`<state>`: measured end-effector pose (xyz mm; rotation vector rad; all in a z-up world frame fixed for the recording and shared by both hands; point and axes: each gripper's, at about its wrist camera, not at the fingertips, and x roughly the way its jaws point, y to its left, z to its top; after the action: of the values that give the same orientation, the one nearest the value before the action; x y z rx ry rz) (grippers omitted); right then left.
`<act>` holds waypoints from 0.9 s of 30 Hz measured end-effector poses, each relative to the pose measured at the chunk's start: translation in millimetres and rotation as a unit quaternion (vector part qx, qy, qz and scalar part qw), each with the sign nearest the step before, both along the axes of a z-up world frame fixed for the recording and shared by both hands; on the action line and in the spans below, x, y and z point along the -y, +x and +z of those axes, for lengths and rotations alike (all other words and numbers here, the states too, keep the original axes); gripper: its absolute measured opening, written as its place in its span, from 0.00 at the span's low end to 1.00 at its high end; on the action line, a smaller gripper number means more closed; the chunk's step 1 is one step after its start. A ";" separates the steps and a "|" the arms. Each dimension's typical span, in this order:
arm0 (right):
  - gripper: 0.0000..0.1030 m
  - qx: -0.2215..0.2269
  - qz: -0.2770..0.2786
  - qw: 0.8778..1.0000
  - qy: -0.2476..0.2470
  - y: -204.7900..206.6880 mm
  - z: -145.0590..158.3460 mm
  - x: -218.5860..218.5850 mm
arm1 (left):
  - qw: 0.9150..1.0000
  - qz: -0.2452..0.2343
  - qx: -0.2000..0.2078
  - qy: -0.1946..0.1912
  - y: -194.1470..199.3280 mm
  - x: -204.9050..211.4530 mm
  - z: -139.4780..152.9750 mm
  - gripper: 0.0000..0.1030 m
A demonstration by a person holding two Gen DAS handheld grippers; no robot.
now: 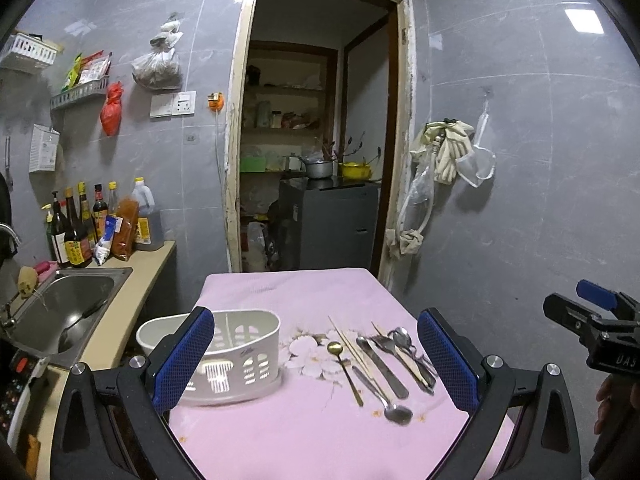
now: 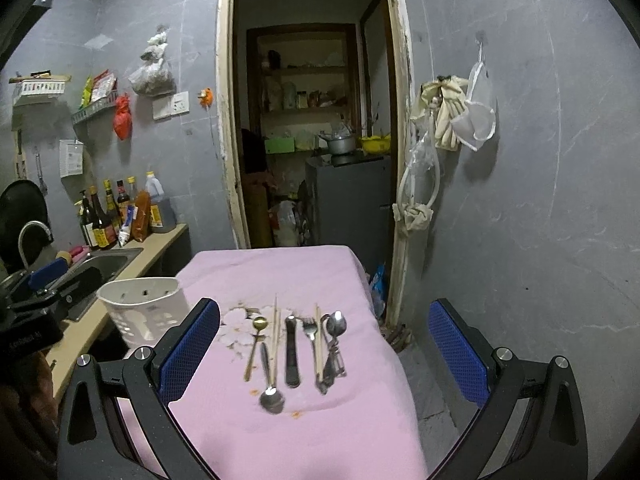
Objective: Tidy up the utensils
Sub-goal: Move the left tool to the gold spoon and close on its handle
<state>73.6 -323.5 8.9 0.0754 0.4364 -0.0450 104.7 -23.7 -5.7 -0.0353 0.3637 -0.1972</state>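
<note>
A white perforated utensil holder [image 1: 236,354] [image 2: 146,308] stands on the left part of a pink tablecloth [image 1: 304,428] [image 2: 280,272]. To its right lie several utensils in a row: a gold spoon [image 1: 345,372] [image 2: 255,346], wooden chopsticks [image 1: 356,352] [image 2: 275,336], a steel spoon [image 1: 386,400] [image 2: 269,380], a dark-handled knife [image 1: 384,366] [image 2: 291,350], a fork [image 2: 310,330] and more spoons [image 1: 404,340] [image 2: 336,326]. My left gripper [image 1: 316,354] hovers open above the cloth, holding nothing. My right gripper [image 2: 324,350] is open too, empty, above the utensil row.
A steel sink [image 1: 64,308] and a counter with sauce bottles [image 1: 76,228] run along the left. An open doorway [image 1: 316,140] with a grey cabinet lies behind the table. Cloths and bags [image 1: 444,152] hang on the right wall. The table's right edge drops to the floor [image 2: 424,380].
</note>
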 end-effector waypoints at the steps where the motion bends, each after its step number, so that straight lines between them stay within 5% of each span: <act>1: 0.99 -0.003 0.002 1.000 0.000 11.9 -2.4 7.4 | 1.000 0.004 -0.003 0.000 7.6 3.5 -1.3 0.99; 16: 0.99 -0.091 0.065 0.993 0.045 165.4 -87.1 76.9 | 0.996 0.012 -0.091 0.015 135.7 71.0 -61.7 0.99; 27: 0.98 -0.156 0.136 0.975 0.085 237.9 -177.4 76.7 | 0.989 0.016 -0.140 0.045 190.3 99.0 -131.7 0.97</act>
<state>311.5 -400.2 -168.4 0.1768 0.7609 0.2547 295.0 -122.7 -137.4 0.0216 0.6524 -0.1440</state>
